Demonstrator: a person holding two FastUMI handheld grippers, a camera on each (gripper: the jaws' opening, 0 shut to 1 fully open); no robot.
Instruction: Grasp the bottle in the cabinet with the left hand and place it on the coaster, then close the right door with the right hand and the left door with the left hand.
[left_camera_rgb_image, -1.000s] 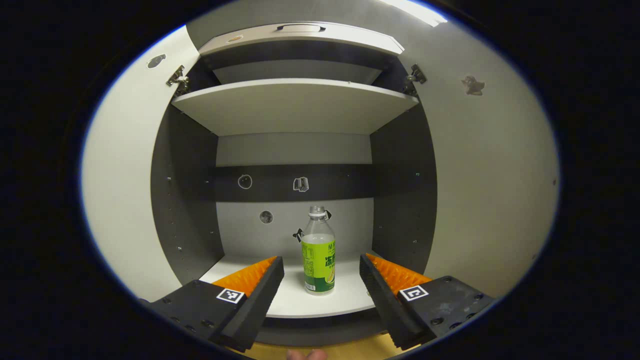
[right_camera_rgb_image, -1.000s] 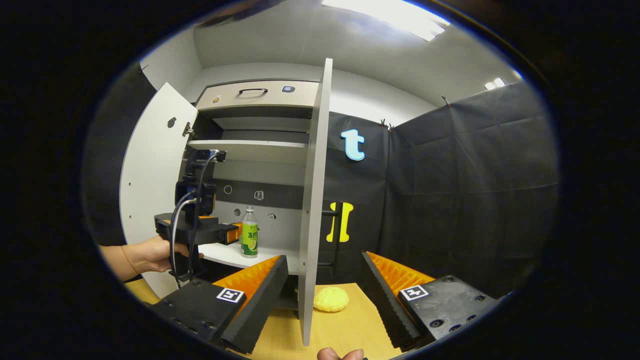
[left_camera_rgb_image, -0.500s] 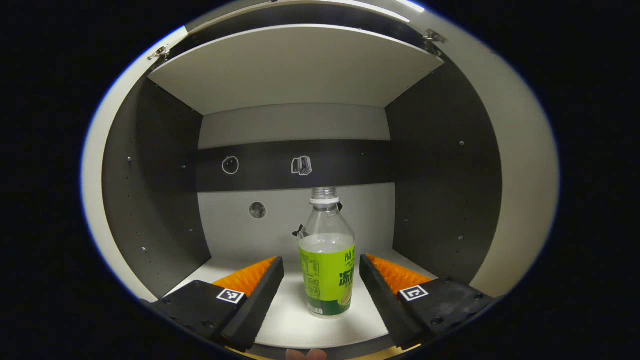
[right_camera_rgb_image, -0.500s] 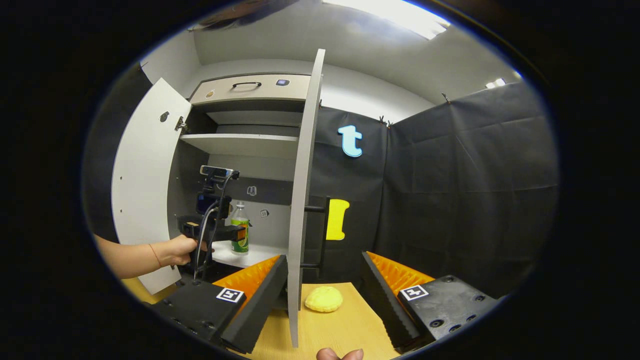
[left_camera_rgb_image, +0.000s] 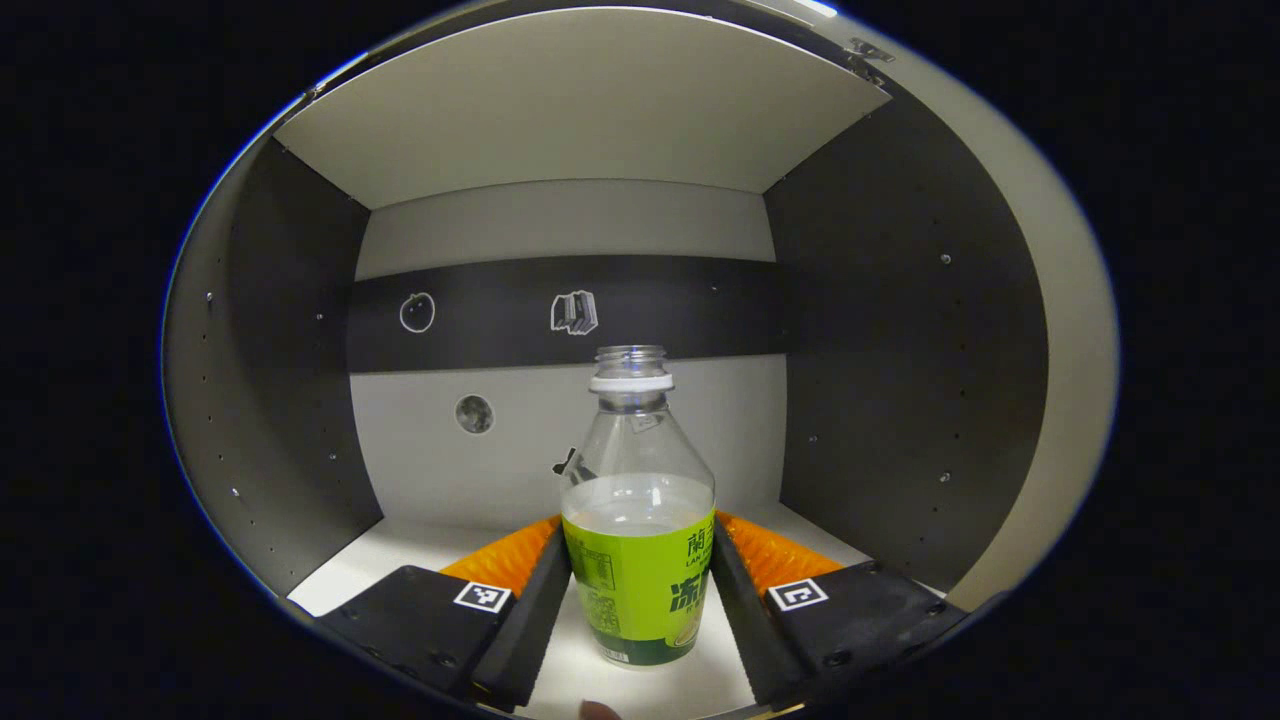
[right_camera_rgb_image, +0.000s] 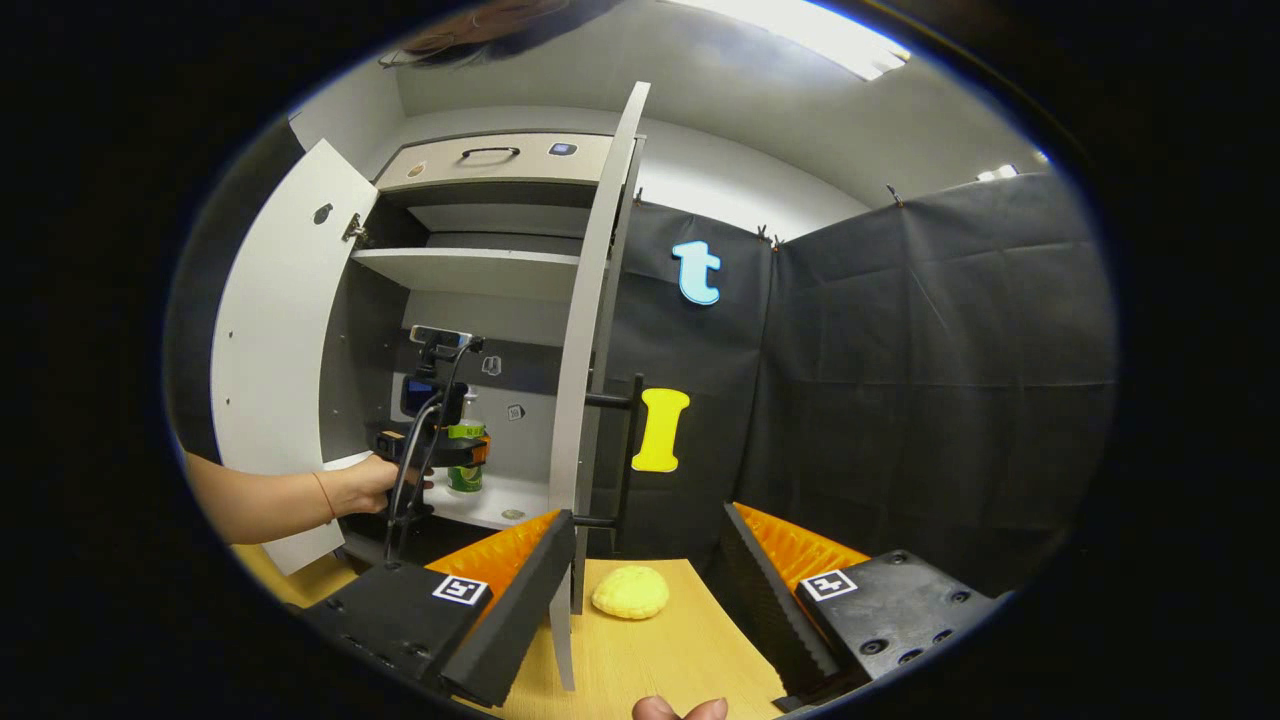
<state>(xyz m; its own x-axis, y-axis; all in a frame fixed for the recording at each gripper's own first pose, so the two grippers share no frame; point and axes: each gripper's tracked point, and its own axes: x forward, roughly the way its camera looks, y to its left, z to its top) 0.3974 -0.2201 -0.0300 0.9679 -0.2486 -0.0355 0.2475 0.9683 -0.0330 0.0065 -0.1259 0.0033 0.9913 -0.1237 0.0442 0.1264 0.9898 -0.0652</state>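
Item: bottle (left_camera_rgb_image: 640, 560), clear, uncapped, green label, partly filled. We find it upright on the cabinet's lower shelf (left_camera_rgb_image: 380, 560), toward the front edge, under the upper shelf (left_camera_rgb_image: 570, 110).

Item: left gripper (left_camera_rgb_image: 640, 590). We see its jaws closed in against both sides of the label.

Item: right gripper (right_camera_rgb_image: 650, 590). Jaws wide apart, nothing between; it hangs over the tabletop (right_camera_rgb_image: 660, 660).

Item: yellow coaster (right_camera_rgb_image: 630, 592), on the tabletop just beside the right door (right_camera_rgb_image: 585, 330), which stands open.

Item: left door (right_camera_rgb_image: 275, 350), open. A hand (right_camera_rgb_image: 365, 485) holds the left gripper at the shelf.
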